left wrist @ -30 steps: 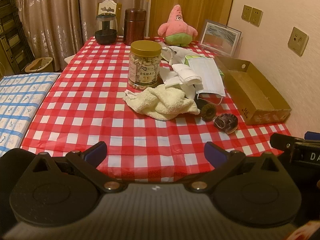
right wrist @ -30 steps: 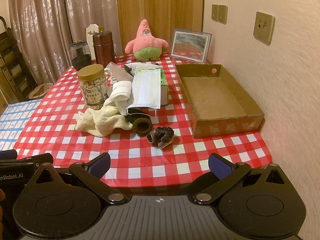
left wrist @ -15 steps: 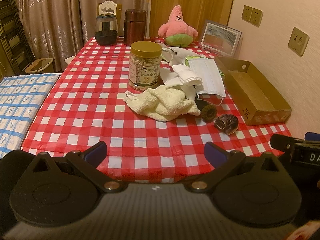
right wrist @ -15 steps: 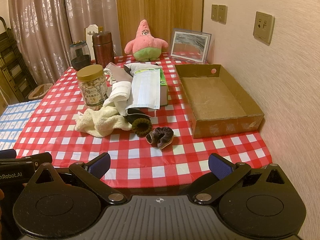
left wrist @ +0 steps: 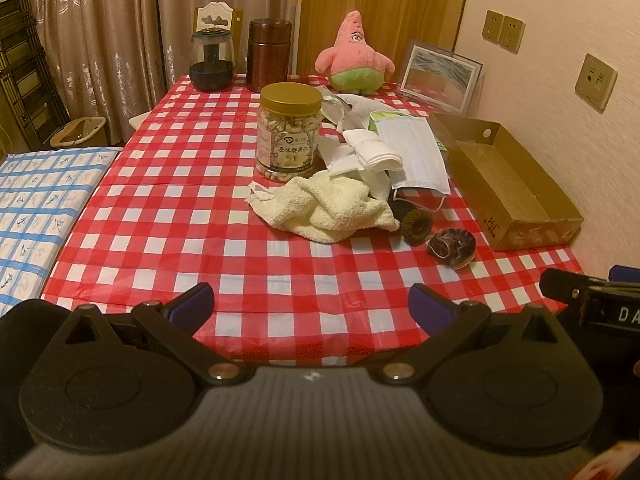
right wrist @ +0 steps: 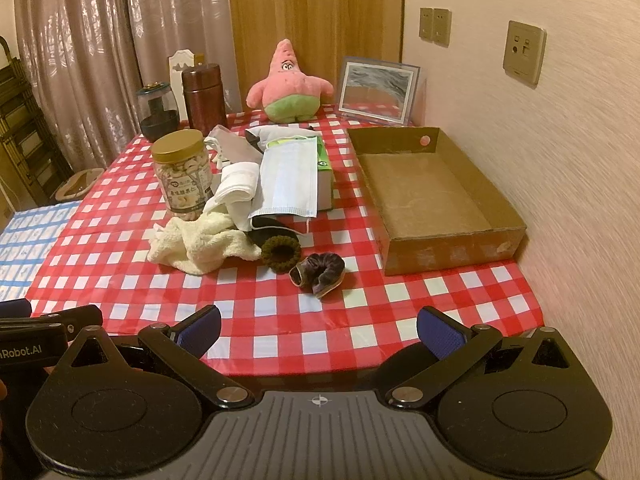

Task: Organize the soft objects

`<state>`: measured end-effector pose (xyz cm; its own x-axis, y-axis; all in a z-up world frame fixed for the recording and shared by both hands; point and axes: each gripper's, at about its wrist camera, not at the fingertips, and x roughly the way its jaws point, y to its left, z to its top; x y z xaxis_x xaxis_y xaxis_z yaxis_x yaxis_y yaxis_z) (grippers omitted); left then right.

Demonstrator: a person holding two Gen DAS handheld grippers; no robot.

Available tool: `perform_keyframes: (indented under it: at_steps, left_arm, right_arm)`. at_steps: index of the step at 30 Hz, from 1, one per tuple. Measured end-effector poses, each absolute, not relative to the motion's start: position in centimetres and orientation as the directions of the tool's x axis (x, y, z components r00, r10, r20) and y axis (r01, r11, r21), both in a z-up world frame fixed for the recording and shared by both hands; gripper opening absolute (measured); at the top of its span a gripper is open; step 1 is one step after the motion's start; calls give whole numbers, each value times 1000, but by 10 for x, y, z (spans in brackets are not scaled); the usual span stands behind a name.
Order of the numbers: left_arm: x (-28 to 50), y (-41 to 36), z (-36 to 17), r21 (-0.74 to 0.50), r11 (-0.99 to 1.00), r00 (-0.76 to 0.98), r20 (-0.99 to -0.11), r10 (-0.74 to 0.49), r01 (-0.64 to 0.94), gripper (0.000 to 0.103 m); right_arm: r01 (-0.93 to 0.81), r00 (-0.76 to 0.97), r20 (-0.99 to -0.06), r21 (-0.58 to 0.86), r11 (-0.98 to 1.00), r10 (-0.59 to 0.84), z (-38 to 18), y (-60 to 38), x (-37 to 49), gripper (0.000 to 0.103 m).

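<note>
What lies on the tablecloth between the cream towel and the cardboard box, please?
Two scrunchies: a dark green scrunchie beside the cream towel, and a purple scrunchie nearer the cardboard box. The right wrist view shows this best.

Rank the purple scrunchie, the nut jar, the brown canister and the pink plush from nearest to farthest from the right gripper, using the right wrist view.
From the right gripper:
1. Purple scrunchie, just ahead, near the table's front edge.
2. Nut jar, mid-table, to the left.
3. Brown canister, far left, near the back edge.
4. Pink plush, at the back by the wooden panel.
</note>
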<state>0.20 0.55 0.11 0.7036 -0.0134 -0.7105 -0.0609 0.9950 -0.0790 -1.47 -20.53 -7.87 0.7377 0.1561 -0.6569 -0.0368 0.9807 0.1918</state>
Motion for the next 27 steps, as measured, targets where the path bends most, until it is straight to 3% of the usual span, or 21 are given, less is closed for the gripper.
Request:
perform_keyframes:
  at_steps: [27]
  left_arm:
    - [2, 5, 1, -78, 995, 704, -710, -13, -61, 103]
  right_arm:
    - [-37, 738, -656, 192, 981, 156, -79, -207, -13, 103]
